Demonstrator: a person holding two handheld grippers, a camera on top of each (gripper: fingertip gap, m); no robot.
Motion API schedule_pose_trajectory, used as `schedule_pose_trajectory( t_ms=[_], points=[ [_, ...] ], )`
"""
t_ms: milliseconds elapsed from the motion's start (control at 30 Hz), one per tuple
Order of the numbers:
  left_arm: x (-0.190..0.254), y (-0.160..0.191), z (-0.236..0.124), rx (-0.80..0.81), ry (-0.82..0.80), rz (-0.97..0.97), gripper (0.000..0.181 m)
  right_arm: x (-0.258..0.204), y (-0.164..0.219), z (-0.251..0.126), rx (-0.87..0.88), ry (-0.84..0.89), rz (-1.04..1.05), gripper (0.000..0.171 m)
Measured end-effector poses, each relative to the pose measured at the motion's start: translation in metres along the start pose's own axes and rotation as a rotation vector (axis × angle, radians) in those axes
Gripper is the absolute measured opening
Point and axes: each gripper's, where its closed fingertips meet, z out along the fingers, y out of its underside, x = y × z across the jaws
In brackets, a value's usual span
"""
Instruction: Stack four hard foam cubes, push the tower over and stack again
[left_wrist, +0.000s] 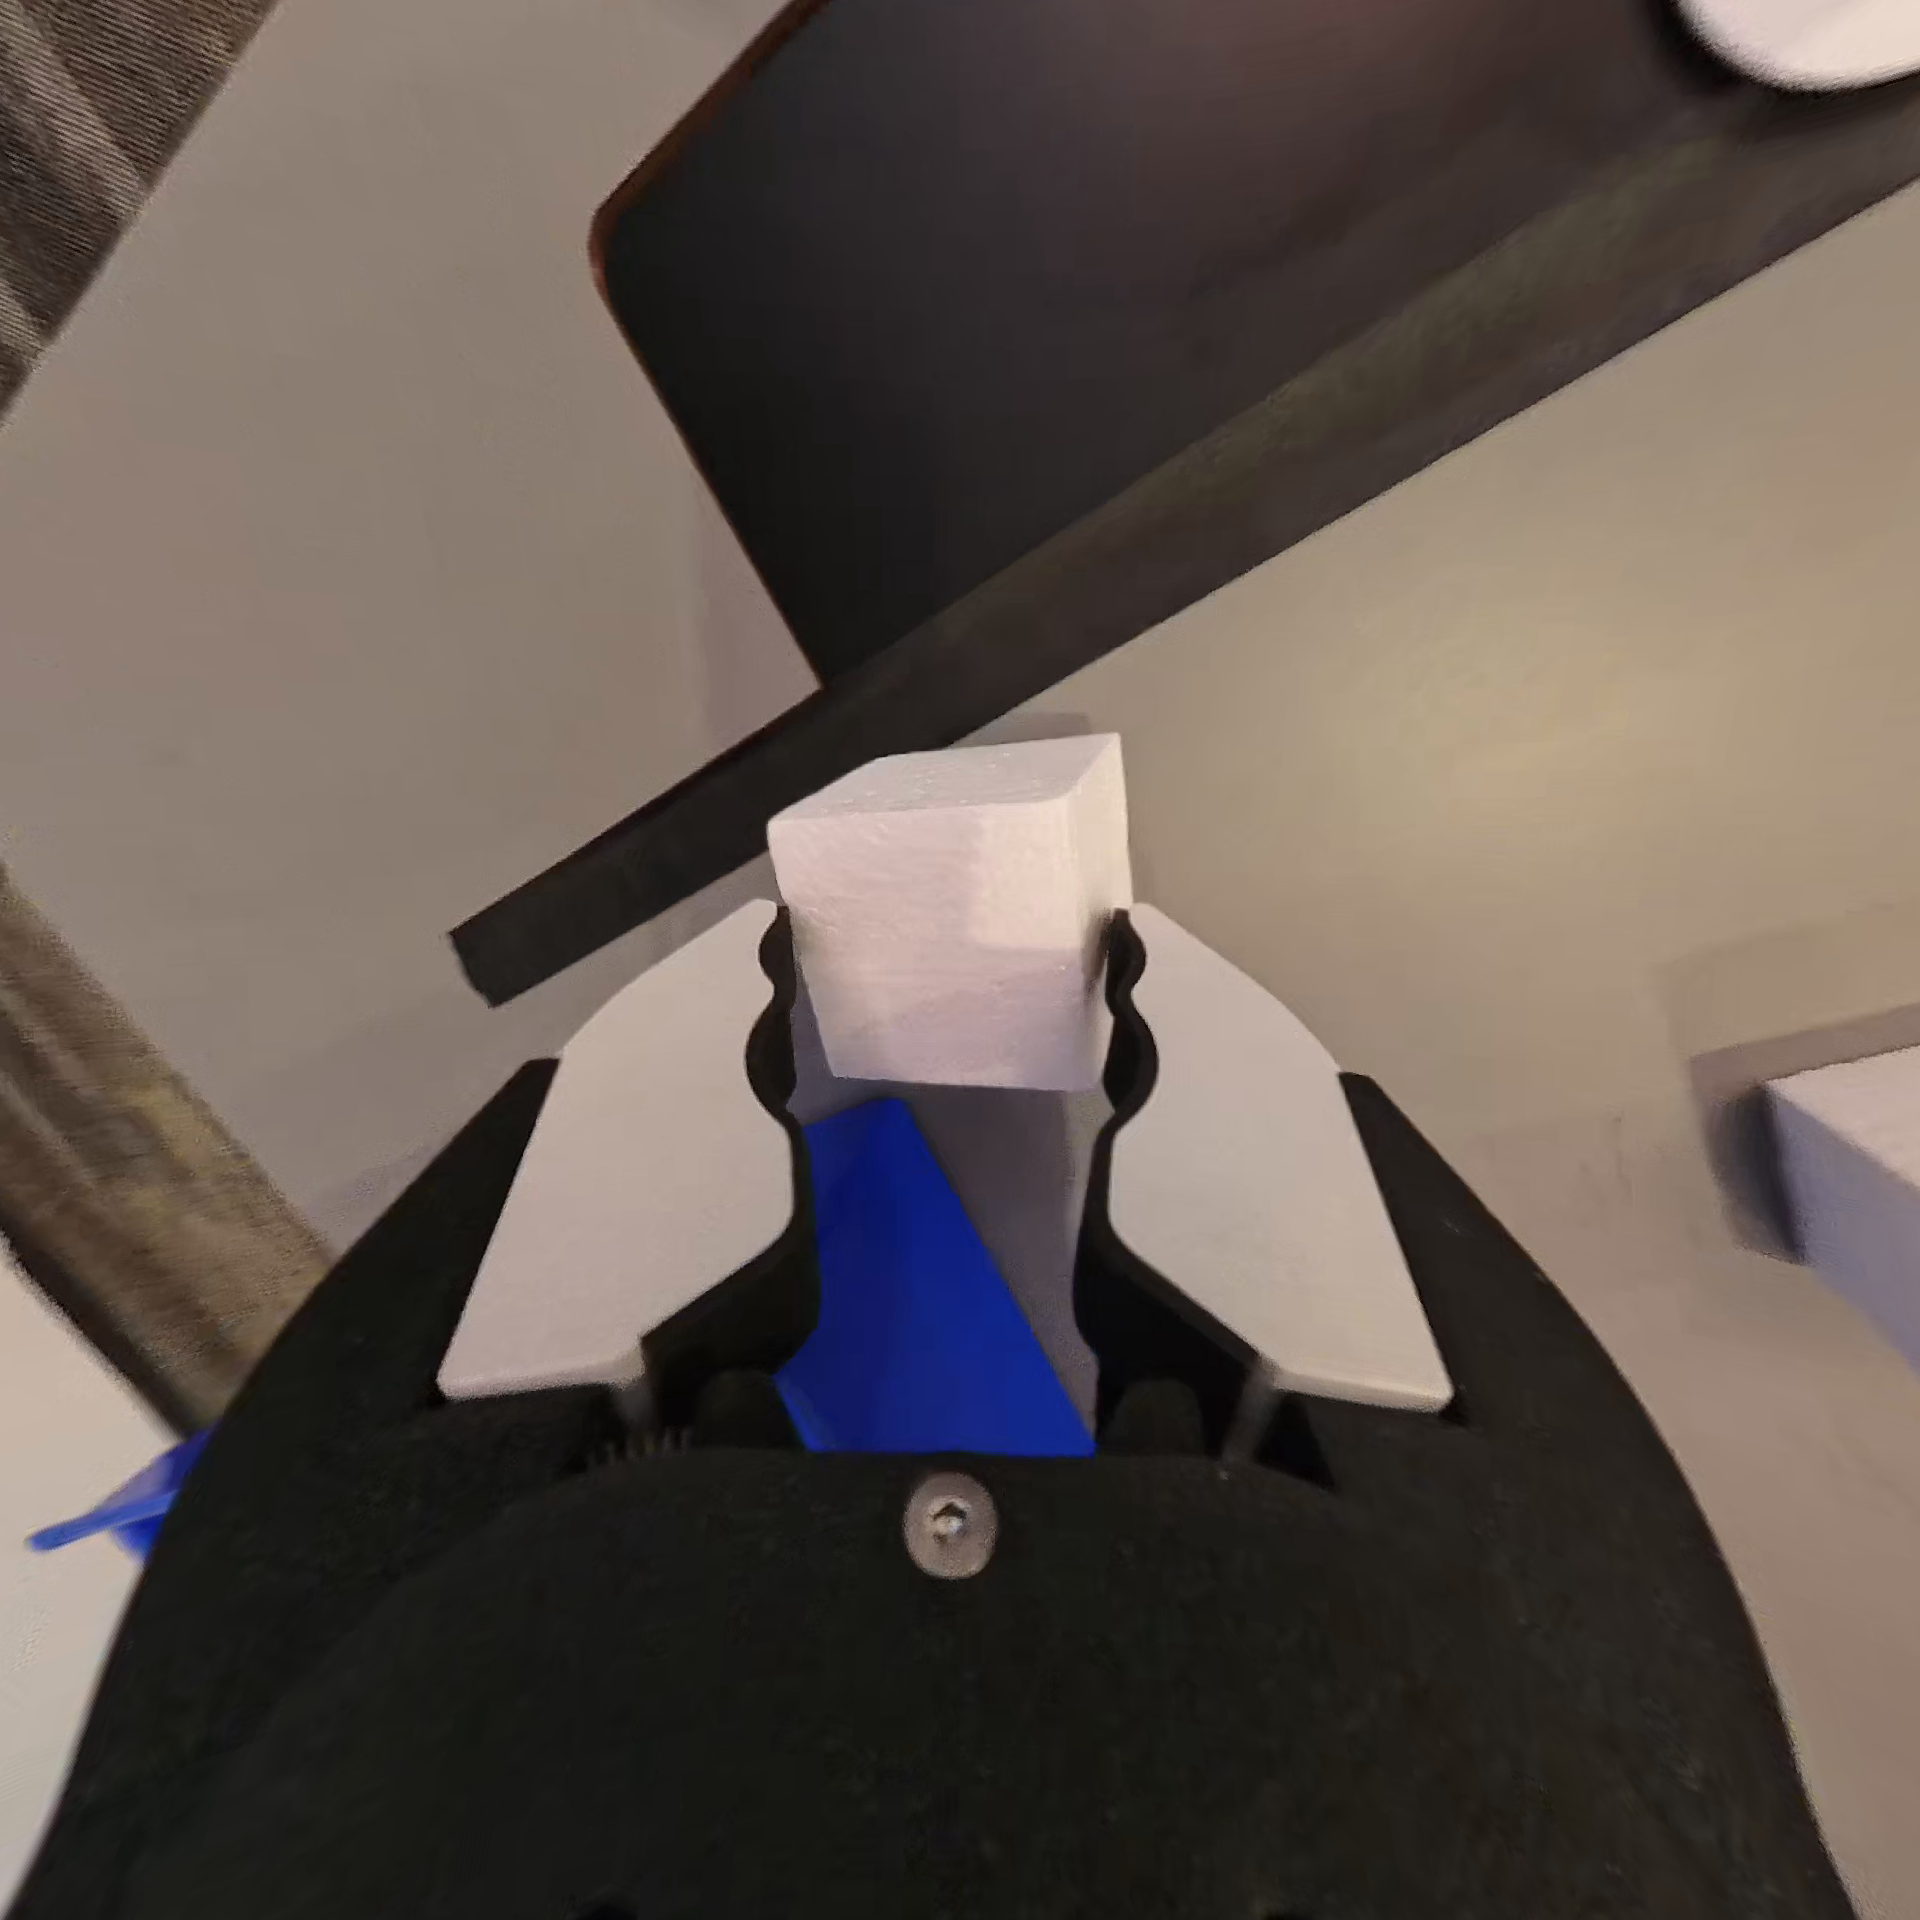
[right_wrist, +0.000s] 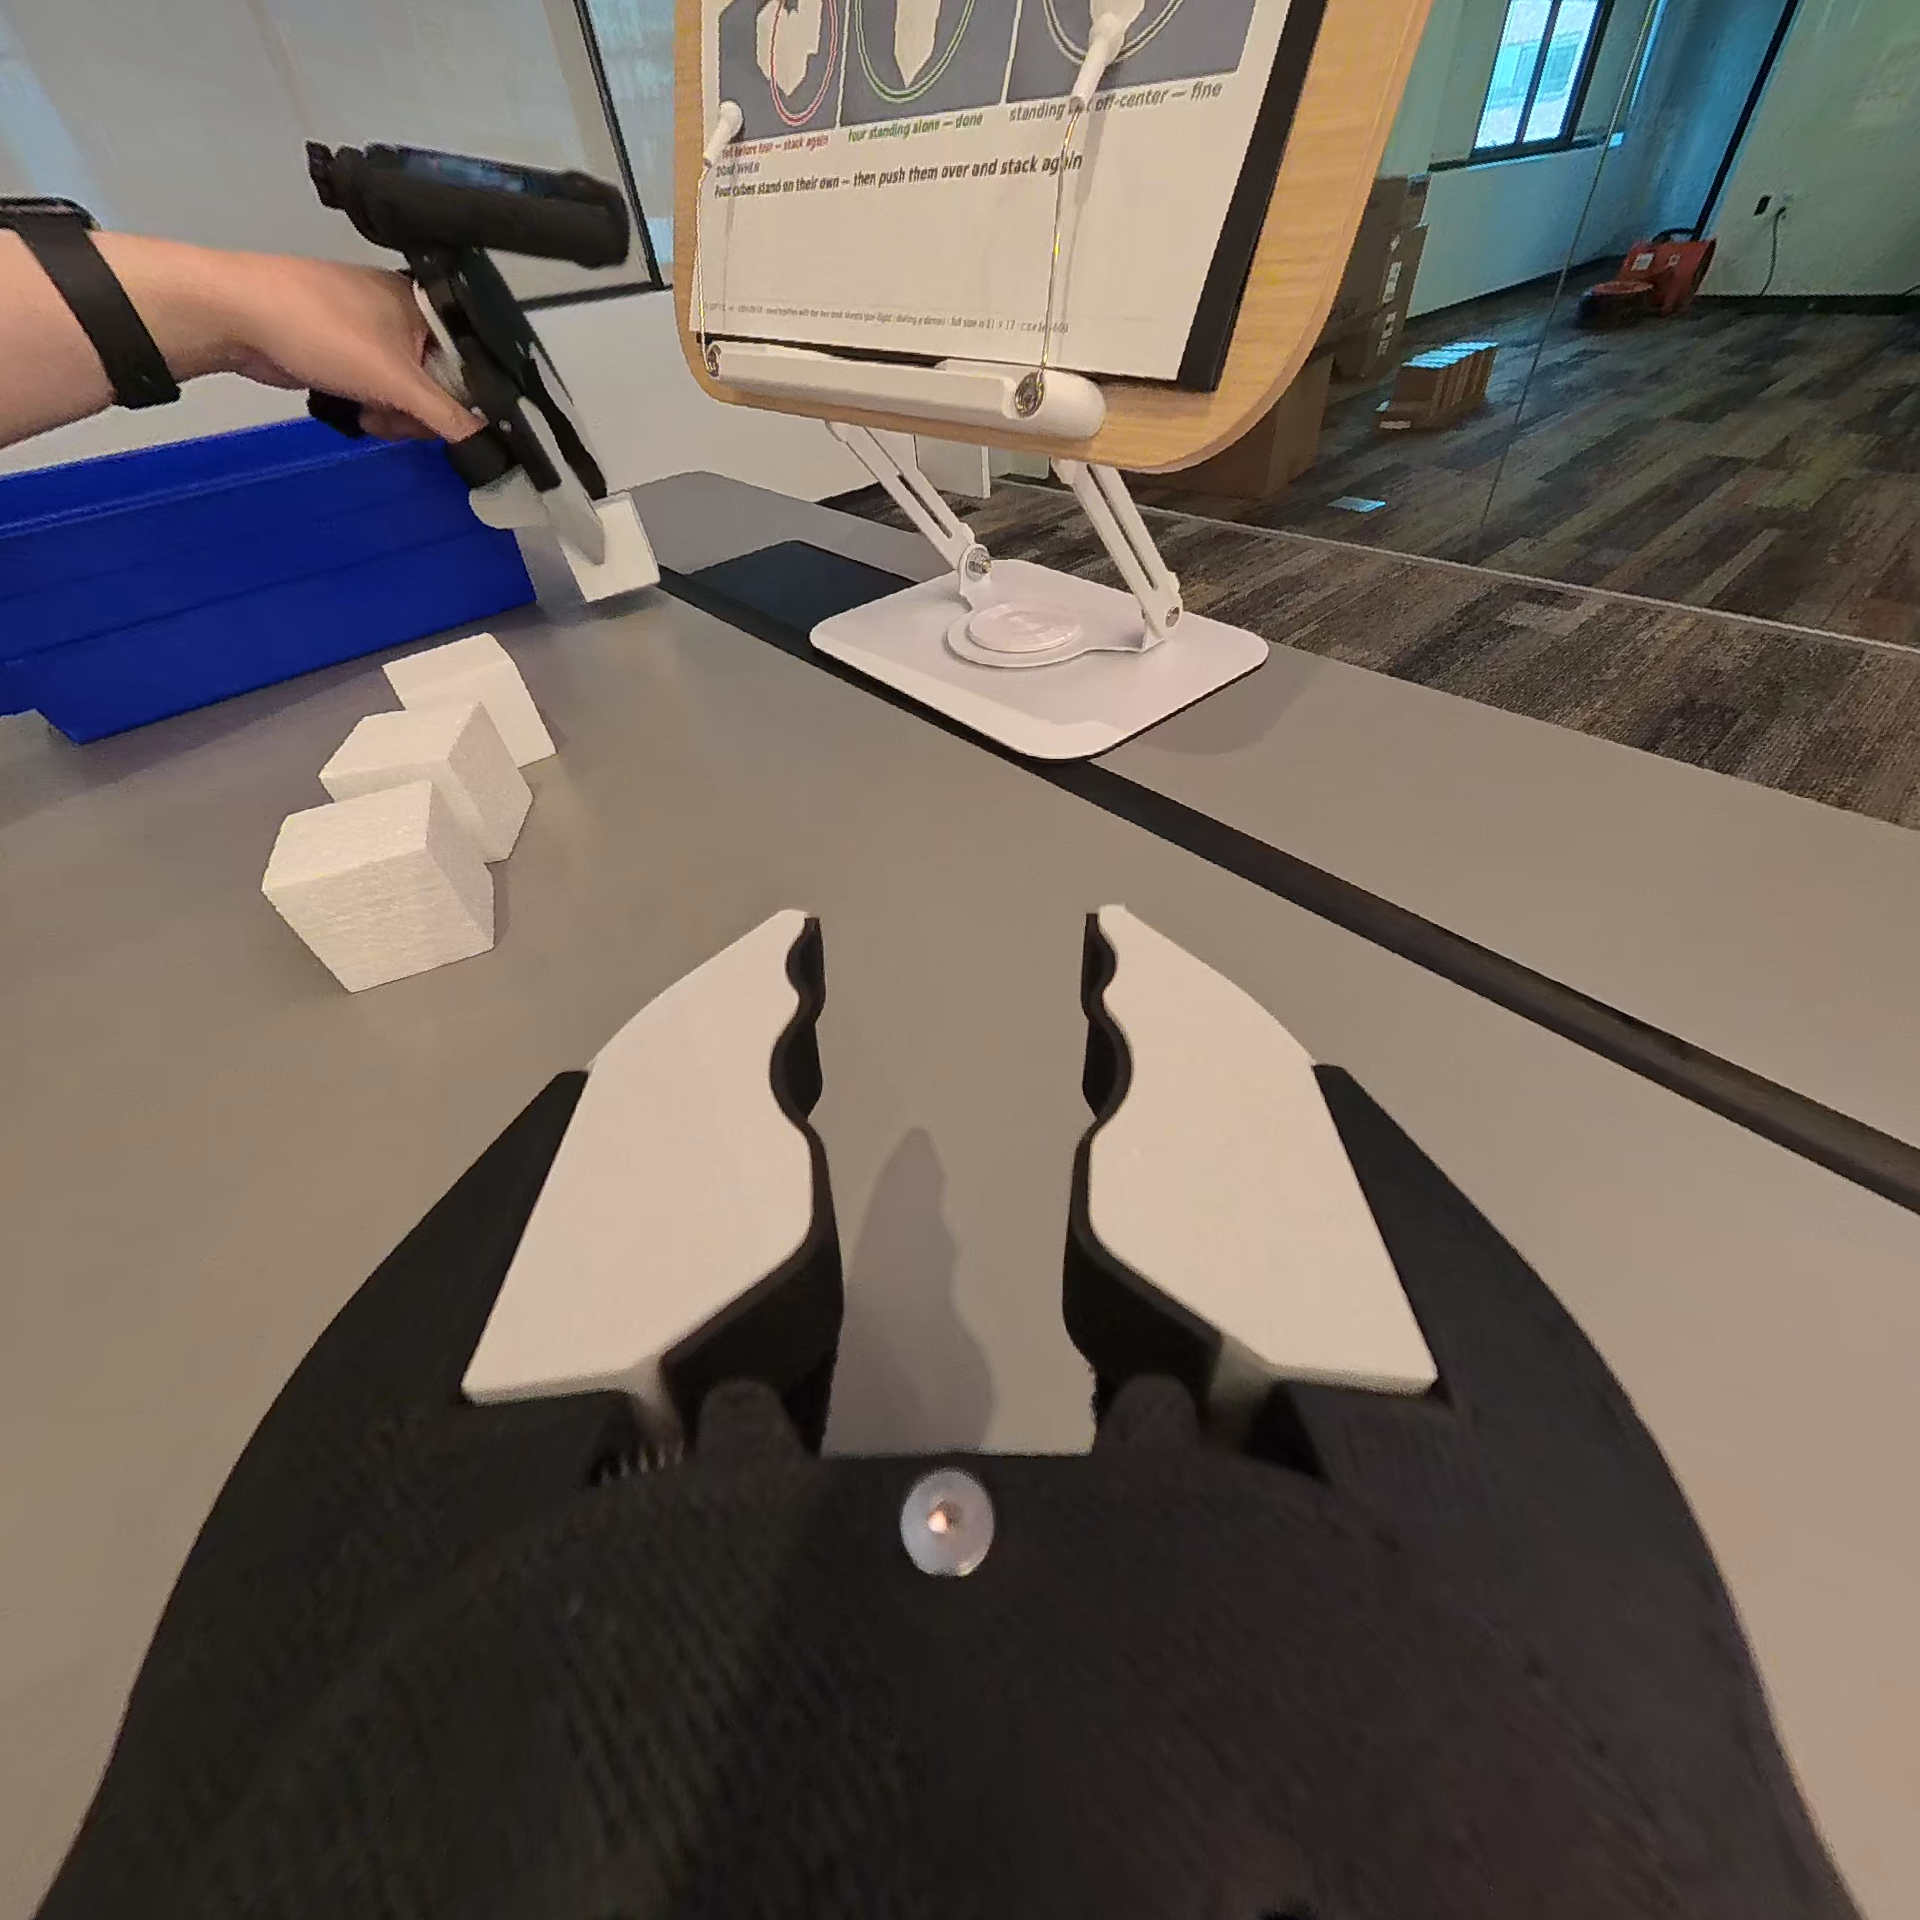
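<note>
My left gripper (left_wrist: 945, 925) is shut on a white foam cube (left_wrist: 951, 914) and holds it above the grey table. In the right wrist view the same gripper (right_wrist: 592, 540) with its cube (right_wrist: 621, 561) is at the far left, beside the blue bin. Three more white foam cubes lie in a loose row on the table: the near one (right_wrist: 379, 883), the middle one (right_wrist: 426, 774) and the far one (right_wrist: 473, 696). None is stacked. My right gripper (right_wrist: 951, 920) is open and empty, low over the table, to the right of the cubes.
A blue bin (right_wrist: 239, 571) stands at the far left; its corner (left_wrist: 914, 1278) shows below my left gripper. A tilted board on a white stand (right_wrist: 1039, 644) is at the back. A dark strip (right_wrist: 1351, 904) crosses the table. Another cube's edge (left_wrist: 1849, 1153) shows at right.
</note>
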Motion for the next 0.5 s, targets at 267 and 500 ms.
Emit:
schedule_pose_trajectory(
  t_ms=[267,500],
  points=[
    [0.024,0.001,-0.019,0.099,0.144,-0.138,0.058,-0.012,0.005,0.009,-0.031,-0.047,-0.003,0.049],
    [0.039,0.009,-0.039,0.177,0.112,-0.130,0.058,-0.064,0.005,0.037,-0.082,-0.198,-0.053,0.056]
  ],
)
